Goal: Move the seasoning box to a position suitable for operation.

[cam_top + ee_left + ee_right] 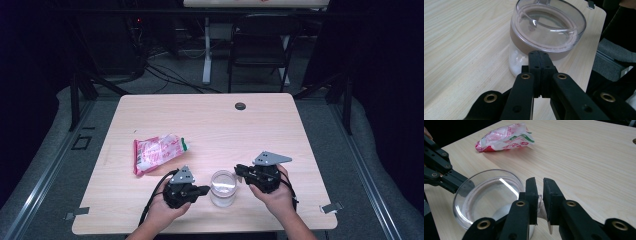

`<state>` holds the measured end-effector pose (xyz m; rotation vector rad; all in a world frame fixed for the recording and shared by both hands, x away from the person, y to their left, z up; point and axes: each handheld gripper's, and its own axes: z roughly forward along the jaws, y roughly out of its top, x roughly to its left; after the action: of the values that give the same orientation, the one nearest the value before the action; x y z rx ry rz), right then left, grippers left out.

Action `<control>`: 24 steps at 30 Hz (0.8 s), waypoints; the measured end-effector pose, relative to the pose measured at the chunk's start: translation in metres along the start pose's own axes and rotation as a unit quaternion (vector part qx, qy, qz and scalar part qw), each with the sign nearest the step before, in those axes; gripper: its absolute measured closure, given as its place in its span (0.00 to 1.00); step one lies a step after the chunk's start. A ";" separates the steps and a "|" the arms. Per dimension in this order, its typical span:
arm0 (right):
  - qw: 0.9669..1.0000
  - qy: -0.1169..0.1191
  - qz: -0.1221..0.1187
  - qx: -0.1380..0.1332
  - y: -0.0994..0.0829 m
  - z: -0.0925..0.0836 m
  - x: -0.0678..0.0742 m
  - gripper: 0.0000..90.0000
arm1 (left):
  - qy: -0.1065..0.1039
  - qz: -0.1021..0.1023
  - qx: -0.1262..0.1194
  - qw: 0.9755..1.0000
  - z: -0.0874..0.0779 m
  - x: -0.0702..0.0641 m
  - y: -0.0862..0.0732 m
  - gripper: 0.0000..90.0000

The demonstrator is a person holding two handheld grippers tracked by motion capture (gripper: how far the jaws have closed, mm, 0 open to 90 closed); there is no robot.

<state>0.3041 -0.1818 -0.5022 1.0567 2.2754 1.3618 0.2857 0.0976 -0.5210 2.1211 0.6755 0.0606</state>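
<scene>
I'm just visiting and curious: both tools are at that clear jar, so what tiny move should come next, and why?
Probably close the right hand-held gripper on the small tab at the lid's rim: its jaws stand slightly apart around it, while the shut left hand-held gripper braces the jar.

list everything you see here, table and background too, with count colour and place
jar: 1, clear with a clear lid and brown band, white stuff in its bottom, near table edge between the two tongs
snack bag: 1, red, white and green, lying on the table left of centre
table: 1, light wood, with a dark round hole near the far edge
folding chair: 1, black, on the floor behind the table
cables: several, black, on the floor beyond the table
left tongs: 1, black, shut, tips at the jar's left side
right tongs: 1, black, jaws slightly apart around a small tab at the lid's rim
hands: 2, one holding each tongs, at the bottom edge
</scene>
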 end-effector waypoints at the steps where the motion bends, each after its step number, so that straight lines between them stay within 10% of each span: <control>1: 1.000 0.001 0.000 0.001 0.000 0.000 0.000 0.92 | -0.001 -0.001 -0.001 1.000 0.000 0.000 0.000 1.00; 24: 1.000 0.014 0.025 -0.006 -0.003 0.000 -0.006 0.93 | -0.012 -0.006 -0.029 0.999 -0.008 -0.002 0.004 1.00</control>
<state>0.3070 -0.1871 -0.5053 1.1036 2.2728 1.4158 0.2837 0.1005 -0.5130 2.0593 0.6640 0.0471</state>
